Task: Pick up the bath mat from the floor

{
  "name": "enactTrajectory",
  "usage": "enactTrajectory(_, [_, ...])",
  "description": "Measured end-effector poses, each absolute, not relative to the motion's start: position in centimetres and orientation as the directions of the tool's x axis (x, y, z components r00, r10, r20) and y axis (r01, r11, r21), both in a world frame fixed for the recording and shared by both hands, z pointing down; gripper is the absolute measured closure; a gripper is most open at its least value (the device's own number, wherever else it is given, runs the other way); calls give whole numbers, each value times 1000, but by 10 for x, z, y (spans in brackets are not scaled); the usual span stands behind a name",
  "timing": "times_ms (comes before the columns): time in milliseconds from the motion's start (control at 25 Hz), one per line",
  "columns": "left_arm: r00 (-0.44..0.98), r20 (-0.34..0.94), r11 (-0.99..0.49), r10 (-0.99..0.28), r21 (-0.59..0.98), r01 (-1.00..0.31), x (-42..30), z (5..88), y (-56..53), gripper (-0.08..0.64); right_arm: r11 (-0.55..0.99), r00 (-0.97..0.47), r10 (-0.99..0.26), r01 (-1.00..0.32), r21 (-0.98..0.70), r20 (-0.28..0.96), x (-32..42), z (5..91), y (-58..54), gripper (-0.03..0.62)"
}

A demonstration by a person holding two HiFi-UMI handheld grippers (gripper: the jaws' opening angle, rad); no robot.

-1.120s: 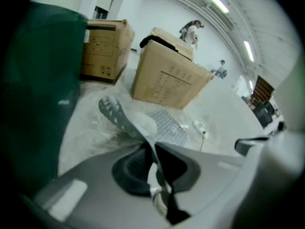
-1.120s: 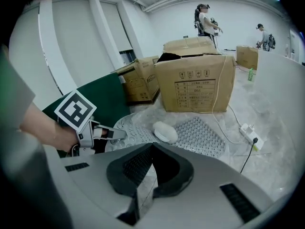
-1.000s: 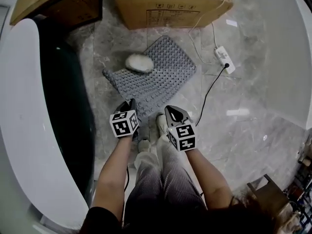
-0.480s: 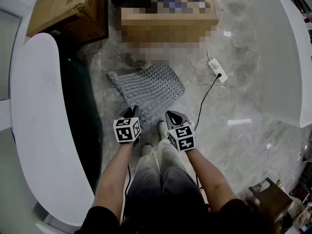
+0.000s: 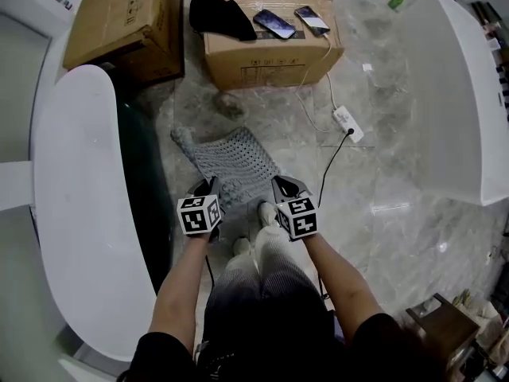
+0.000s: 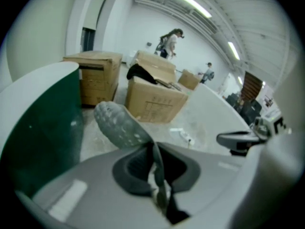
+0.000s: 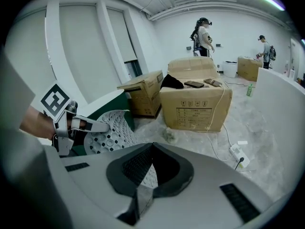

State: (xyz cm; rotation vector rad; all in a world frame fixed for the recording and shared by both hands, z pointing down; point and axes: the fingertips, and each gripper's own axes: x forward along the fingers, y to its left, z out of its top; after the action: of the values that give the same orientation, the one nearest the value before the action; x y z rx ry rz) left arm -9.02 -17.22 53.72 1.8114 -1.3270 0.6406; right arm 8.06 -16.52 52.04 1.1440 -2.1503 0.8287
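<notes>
The grey bath mat (image 5: 232, 159), studded and full of holes, hangs between my two grippers above the marble floor. My left gripper (image 5: 208, 186) is shut on its near left corner; in the left gripper view a fold of the mat (image 6: 118, 124) rises from the shut left gripper (image 6: 155, 151). My right gripper (image 5: 281, 186) is shut on the near right edge; in the right gripper view the mat (image 7: 110, 128) runs from the right gripper (image 7: 151, 151) across to the left gripper (image 7: 82, 126). Whether the mat's far edge touches the floor I cannot tell.
A cardboard box (image 5: 270, 62) with two phones and a black cloth (image 5: 219, 13) stands beyond the mat, a second box (image 5: 123, 22) to its left. A pale lump (image 5: 228, 102) lies on the floor. A power strip (image 5: 348, 123) and cable lie right. White curved walls (image 5: 71, 213) flank both sides.
Both grippers have risen with the mat, whose near edge has come up off the floor. The pale lump that lay on the mat now lies on the floor beyond it.
</notes>
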Motion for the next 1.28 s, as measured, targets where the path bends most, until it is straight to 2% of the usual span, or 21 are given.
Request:
enactTrajectory(280, [354, 725, -193, -591, 298, -935, -105, 479, -163, 543, 474, -521, -496, -833, -287, 694, 70, 492, -150, 594])
enactTrajectory(560, [374, 684, -237, -627, 290, -927, -111, 425, -152, 543, 427, -515, -569, -852, -304, 642, 81, 449, -157, 594])
enactTrajectory(1280, [431, 518, -286, -739, 338, -897, -130, 312, -114, 543, 450, -550, -583, -831, -326, 598, 67, 376, -140, 594])
